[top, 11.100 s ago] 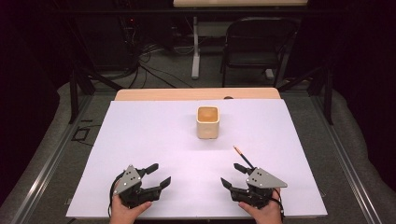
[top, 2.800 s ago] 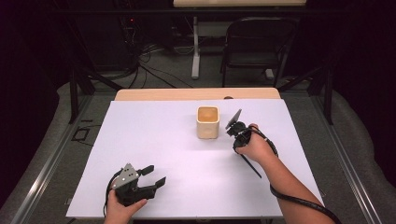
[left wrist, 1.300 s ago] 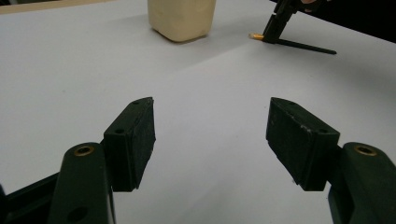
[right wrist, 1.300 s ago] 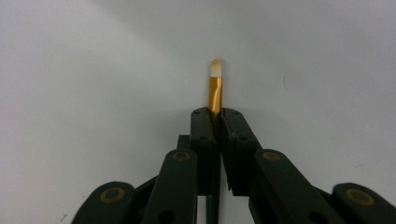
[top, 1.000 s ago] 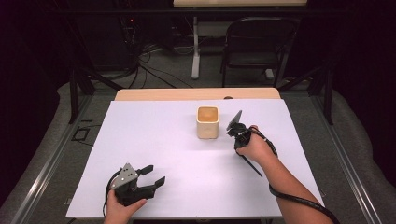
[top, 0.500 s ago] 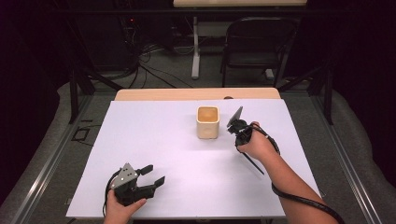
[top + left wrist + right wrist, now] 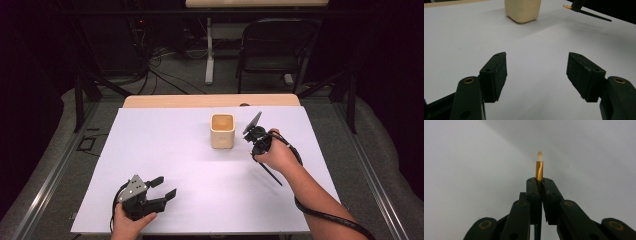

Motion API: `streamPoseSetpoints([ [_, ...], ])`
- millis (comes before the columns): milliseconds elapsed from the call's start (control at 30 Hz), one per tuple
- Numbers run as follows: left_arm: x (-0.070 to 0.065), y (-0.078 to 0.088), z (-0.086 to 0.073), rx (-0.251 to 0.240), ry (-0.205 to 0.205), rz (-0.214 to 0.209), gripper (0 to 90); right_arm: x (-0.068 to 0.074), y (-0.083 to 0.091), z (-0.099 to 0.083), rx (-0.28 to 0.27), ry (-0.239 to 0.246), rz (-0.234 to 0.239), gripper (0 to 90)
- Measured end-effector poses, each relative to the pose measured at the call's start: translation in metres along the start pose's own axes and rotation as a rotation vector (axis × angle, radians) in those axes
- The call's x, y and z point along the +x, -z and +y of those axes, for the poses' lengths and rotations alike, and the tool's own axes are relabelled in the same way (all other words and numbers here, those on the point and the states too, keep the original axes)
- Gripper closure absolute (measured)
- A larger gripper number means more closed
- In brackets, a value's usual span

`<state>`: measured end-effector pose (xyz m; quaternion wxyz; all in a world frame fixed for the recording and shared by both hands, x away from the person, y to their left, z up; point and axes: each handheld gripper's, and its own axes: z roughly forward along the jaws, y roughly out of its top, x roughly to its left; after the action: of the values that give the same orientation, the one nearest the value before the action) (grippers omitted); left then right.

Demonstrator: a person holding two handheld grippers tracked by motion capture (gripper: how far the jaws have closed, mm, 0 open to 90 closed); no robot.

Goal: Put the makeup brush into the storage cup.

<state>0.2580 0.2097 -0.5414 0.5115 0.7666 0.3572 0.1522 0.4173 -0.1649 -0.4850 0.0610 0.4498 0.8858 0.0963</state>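
Fingers point(image 7: 534, 195) of the right gripper point(image 7: 256, 136) are clenched on a thin brush point(image 7: 539, 167), gripping it just below its gold ferrule, with the pale tip jutting beyond them. In the high view the dark handle point(image 7: 270, 173) trails back under the hand, off the worktop point(image 7: 165, 150), and the brush is held in the air just beside the cream cup point(image 7: 222, 130), to its right. Left gripper point(image 7: 150, 192) rests near the front edge, well apart from the cup, fingers point(image 7: 496, 75) released and holding nothing. Step in hand, as judged: carrying the brush to the cup. Next move calls for bringing it over the cup's mouth, tipping it nearer upright, lowering it in, then releasing.
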Motion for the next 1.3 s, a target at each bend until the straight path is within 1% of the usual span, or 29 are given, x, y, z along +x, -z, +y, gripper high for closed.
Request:
streamPoseSetpoints([
  [33, 0.000, 0.000, 0.000, 0.000, 0.000, 0.000, 32.9, 0.001, 0.002, -0.001, 0.003, -0.001, 0.002, 84.0],
  [67, 0.000, 0.000, 0.000, 0.000, 0.000, 0.000, 32.9, 0.001, 0.003, -0.001, -0.012, 0.011, 0.004, 84.0],
  [100, 0.000, 0.000, 0.000, 0.001, -0.001, -0.001, 32.9, 0.002, 0.004, -0.002, -0.005, 0.019, 0.008, 84.0],
  [133, 0.000, 0.000, 0.000, 0.001, -0.001, -0.001, 32.9, 0.003, 0.004, -0.003, -0.022, 0.013, 0.011, 84.0],
  [167, 0.000, 0.000, 0.000, 0.001, -0.002, -0.001, 32.9, 0.004, 0.006, -0.003, -0.004, -0.001, 0.015, 84.0],
  [200, 0.000, 0.000, 0.000, 0.001, -0.001, -0.002, 32.9, 0.004, 0.006, -0.004, -0.029, 0.014, 0.016, 84.0],
  [233, 0.000, 0.000, 0.000, 0.001, -0.001, -0.002, 32.9, 0.004, 0.007, -0.005, -0.025, 0.021, 0.020, 84.0],
  [300, 0.000, -0.001, 0.000, 0.001, -0.001, -0.002, 32.9, 0.005, 0.009, -0.006, -0.027, 0.019, 0.025, 84.0],
  [333, 0.000, -0.001, 0.000, 0.001, -0.001, -0.002, 32.9, 0.005, 0.008, -0.007, -0.052, 0.022, 0.031, 84.0],
  [367, 0.000, -0.001, 0.000, 0.001, -0.001, -0.001, 32.9, 0.005, 0.010, -0.008, -0.043, 0.024, 0.034, 84.0],
  [400, 0.000, -0.001, 0.000, 0.001, 0.000, -0.001, 32.9, 0.006, 0.010, -0.009, -0.062, 0.019, 0.037, 84.0],
  [433, 0.000, -0.001, 0.000, 0.002, -0.001, -0.001, 32.9, 0.006, 0.013, -0.009, -0.034, 0.028, 0.037, 84.0],
  [467, 0.000, -0.001, 0.000, 0.002, -0.001, -0.001, 32.9, 0.006, 0.014, -0.010, -0.042, 0.029, 0.042, 84.0],
  [500, 0.000, -0.001, 0.000, 0.002, -0.001, -0.001, 32.9, 0.007, 0.014, -0.011, -0.067, 0.006, 0.051, 84.0],
  [533, 0.000, -0.001, 0.000, 0.002, 0.000, -0.001, 32.9, 0.006, 0.015, -0.012, -0.069, 0.023, 0.053, 84.0],
  [567, -0.001, -0.001, 0.000, 0.000, 0.000, -0.002, 32.9, 0.006, 0.016, -0.012, -0.072, 0.018, 0.055, 84.0],
  [600, -0.001, -0.001, 0.000, 0.000, 0.000, -0.002, 32.9, 0.006, 0.016, -0.013, -0.095, 0.019, 0.063, 84.0],
  [633, -0.001, -0.001, 0.000, -0.002, 0.003, -0.003, 32.9, 0.005, 0.017, -0.014, -0.097, 0.021, 0.065, 84.0],
  [667, -0.001, -0.002, 0.000, -0.002, 0.003, -0.004, 33.0, 0.006, 0.016, -0.014, -0.130, 0.010, 0.073, 84.0],
  [700, -0.001, -0.002, 0.000, -0.002, 0.003, -0.004, 33.0, 0.005, 0.018, -0.014, -0.113, 0.012, 0.075, 84.0],
  [733, -0.001, -0.002, 0.000, -0.002, 0.002, -0.004, 33.0, 0.005, 0.019, -0.015, -0.115, 0.014, 0.077, 84.0],
  [833, -0.001, -0.002, 0.000, 0.000, 0.001, -0.005, 33.0, 0.006, 0.021, -0.016, -0.152, 0.008, 0.090, 84.0],
  [867, -0.001, -0.002, 0.000, -0.001, 0.002, -0.004, 33.0, 0.006, 0.023, -0.016, -0.146, 0.022, 0.089, 84.0],
  [900, -0.001, -0.002, -0.001, -0.001, 0.004, -0.005, 33.0, 0.008, 0.024, -0.017, -0.161, 0.011, 0.094, 84.1],
  [933, -0.001, -0.002, -0.001, -0.002, 0.004, -0.004, 33.0, 0.008, 0.025, -0.018, -0.176, 0.022, 0.095, 84.0],
  [1067, -0.001, -0.002, -0.001, -0.001, 0.003, -0.004, 33.0, 0.012, 0.029, -0.021, -0.207, 0.020, 0.107, 84.0],
  [1100, -0.001, -0.002, -0.001, 0.001, 0.003, -0.004, 33.0, 0.013, 0.028, -0.022, -0.238, 0.018, 0.110, 84.0],
  [1133, -0.002, -0.002, -0.001, 0.001, 0.003, -0.003, 33.0, 0.013, 0.030, -0.022, -0.226, 0.022, 0.108, 84.0],
  [1300, -0.002, -0.002, 0.000, 0.003, -0.003, -0.003, 33.0, 0.017, 0.033, -0.025, -0.266, 0.031, 0.120, 84.0],
])
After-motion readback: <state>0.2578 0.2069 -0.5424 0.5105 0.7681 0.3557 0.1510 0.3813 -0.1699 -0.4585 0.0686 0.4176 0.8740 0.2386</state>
